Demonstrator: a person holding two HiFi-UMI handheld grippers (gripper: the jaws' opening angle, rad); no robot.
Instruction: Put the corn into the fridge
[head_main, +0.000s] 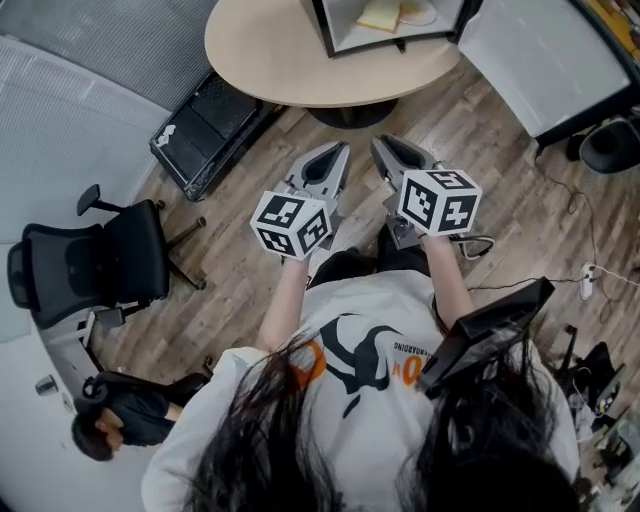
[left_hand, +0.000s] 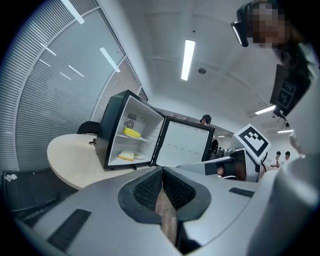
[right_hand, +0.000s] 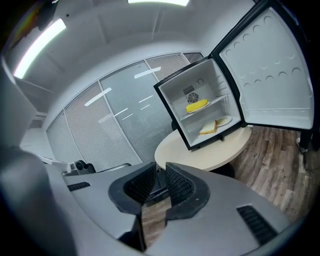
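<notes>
Holding both grippers over floor (head_main: 250, 270): left gripper (head_main: 335, 160) jaws pressing together, empty; right gripper (head_main: 392, 152) jaws standing slightly apart, nothing between. Corn (right_hand: 196, 105) lying on upper shelf (right_hand: 220, 100) inside open fridge (right_hand: 200, 82) on table (right_hand: 210, 150), well apart from grippers.

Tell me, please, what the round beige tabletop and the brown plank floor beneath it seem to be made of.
Round beige tabletop: probably laminate or painted board; its colour is even, matt, with no grain showing.
Brown plank floor: wood or wood-look laminate; long boards with grain streaks and seams, low sheen. Pictures cannot settle which.
</notes>
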